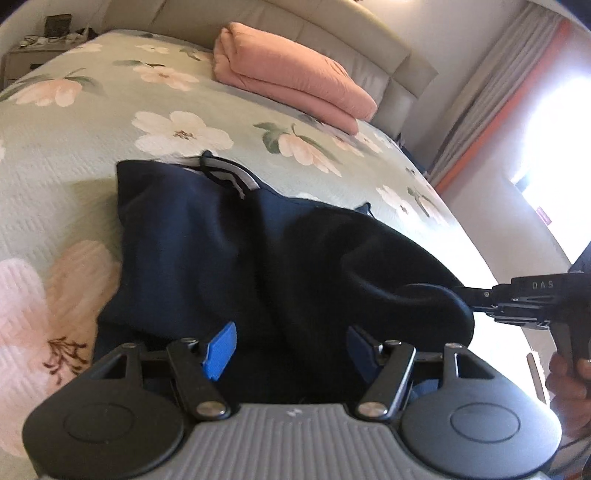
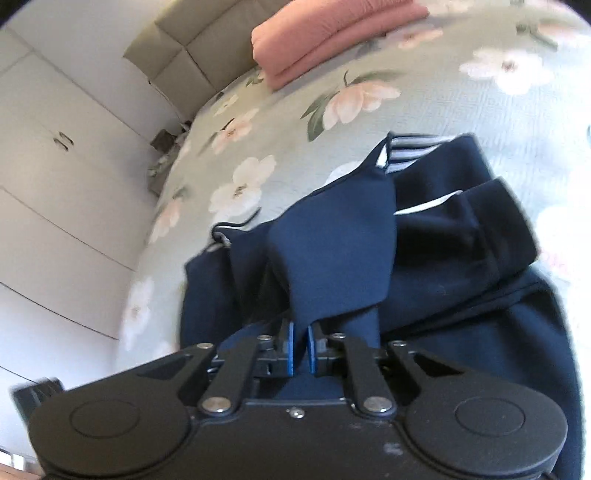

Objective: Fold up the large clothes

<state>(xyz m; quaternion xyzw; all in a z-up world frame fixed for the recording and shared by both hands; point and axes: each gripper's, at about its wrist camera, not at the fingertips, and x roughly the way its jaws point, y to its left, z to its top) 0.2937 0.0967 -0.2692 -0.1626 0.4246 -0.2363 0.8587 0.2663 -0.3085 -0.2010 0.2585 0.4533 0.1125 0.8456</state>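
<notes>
A dark navy garment [image 1: 207,240] with a white-striped collar lies bunched on the floral bedspread [image 1: 92,122]. My left gripper [image 1: 291,350] is open, its blue pads wide apart just above the garment's near part. My right gripper [image 2: 300,350] is shut on a fold of the navy garment [image 2: 332,240] and lifts it into a peak. The right gripper also shows in the left wrist view [image 1: 476,301] at the right, pinching the cloth's edge.
A folded pink blanket [image 1: 291,77] lies at the bed's head by the beige headboard [image 1: 332,33]. A nightstand [image 1: 26,55] stands far left. White wardrobe doors [image 2: 55,166] and a curtained bright window [image 1: 554,122] flank the bed.
</notes>
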